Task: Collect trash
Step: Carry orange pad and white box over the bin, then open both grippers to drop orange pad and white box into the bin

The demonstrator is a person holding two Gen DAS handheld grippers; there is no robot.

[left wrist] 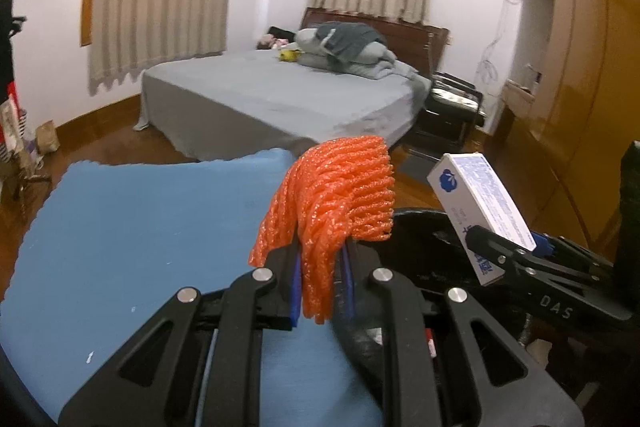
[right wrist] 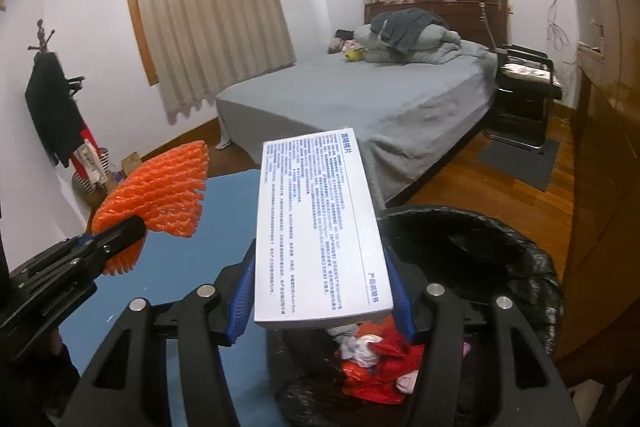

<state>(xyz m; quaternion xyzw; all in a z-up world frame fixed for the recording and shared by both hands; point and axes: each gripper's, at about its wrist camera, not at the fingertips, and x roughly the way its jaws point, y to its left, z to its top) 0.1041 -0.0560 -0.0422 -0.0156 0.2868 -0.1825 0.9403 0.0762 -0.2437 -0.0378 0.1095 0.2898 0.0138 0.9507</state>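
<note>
Bedroom backdrop, blue surface point(left wrist: 140, 227) below. Left tongs point(left wrist: 322, 287) are clenched on a soft orange foam fruit net point(left wrist: 340, 195), light and squashy. Right tongs point(right wrist: 324, 291) pinch a stiff white printed cardboard box point(right wrist: 320, 223) by its edges, above the black-lined trash bin point(right wrist: 520, 251).

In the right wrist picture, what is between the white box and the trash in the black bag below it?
Nothing: in the right wrist view the white box, held by the right hand-held gripper, hangs over the black trash bag with only air above the red trash.

Box point(right wrist: 318, 227) over bin point(right wrist: 532, 267) — mat point(right wrist: 224, 211) left.
</note>
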